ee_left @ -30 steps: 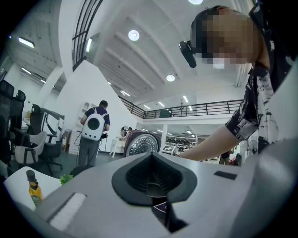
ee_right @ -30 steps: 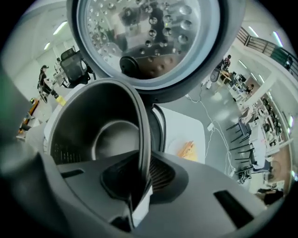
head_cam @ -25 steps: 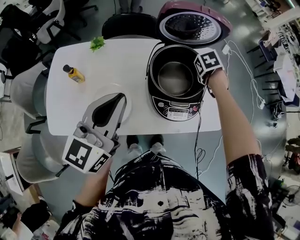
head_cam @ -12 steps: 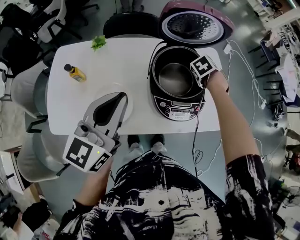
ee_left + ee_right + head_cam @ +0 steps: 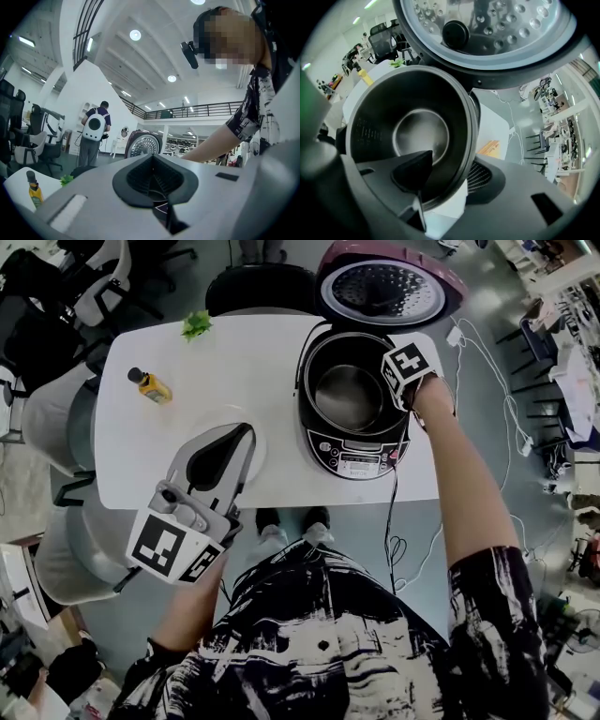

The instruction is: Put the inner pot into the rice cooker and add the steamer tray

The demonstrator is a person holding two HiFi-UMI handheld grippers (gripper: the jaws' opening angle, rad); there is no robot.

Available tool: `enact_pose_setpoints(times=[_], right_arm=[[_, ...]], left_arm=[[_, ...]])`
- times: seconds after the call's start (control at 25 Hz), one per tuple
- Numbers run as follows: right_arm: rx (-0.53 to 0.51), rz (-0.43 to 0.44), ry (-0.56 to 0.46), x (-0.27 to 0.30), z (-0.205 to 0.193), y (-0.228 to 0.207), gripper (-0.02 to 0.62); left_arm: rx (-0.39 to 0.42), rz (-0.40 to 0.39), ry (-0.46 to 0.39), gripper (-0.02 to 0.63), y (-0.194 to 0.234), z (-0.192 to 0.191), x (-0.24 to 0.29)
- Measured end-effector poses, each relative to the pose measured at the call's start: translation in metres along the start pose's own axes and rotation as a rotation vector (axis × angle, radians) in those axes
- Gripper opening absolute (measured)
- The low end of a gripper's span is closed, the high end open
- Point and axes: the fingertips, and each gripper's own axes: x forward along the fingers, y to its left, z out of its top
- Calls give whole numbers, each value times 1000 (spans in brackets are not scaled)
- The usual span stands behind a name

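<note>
The rice cooker [image 5: 356,460] stands at the table's right with its lid [image 5: 389,287] swung up. The dark inner pot [image 5: 349,395] sits inside it. My right gripper [image 5: 401,381] points down at the pot's right rim. In the right gripper view its jaws straddle that rim, one pad inside the inner pot [image 5: 417,131] and one outside. The right gripper [image 5: 450,173] has just been opening and its pads stand off the rim. My left gripper [image 5: 242,435] hangs level and shut over a pale round dish [image 5: 211,418], likely the steamer tray. The left gripper [image 5: 152,159] holds nothing.
A yellow bottle [image 5: 150,387] and a green sprig [image 5: 195,326] sit at the table's far left. White cables [image 5: 487,362] trail off the right edge, and office chairs ring the table. The raised lid [image 5: 487,28] hangs over the pot's far side.
The right gripper's marker cube has barely shifted at the cooker's right rim. The pot sits the same in the cooker, and the left gripper has not moved.
</note>
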Motion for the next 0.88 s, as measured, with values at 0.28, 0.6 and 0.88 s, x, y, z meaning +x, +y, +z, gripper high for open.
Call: enact_pose_setpoints(times=[0.28,0.6,0.88], right_arm=[[-8,-29,5,-16,-11,-22,206],[-41,167,-381,-98,42,22,204],[-186,528,-855,-255,86,181,184]], left_arm=[[-4,-1,-8,5,0,2,-1],[10,19,-31,5,7,10,-8],[52,149,-52,5,46,28,-50]])
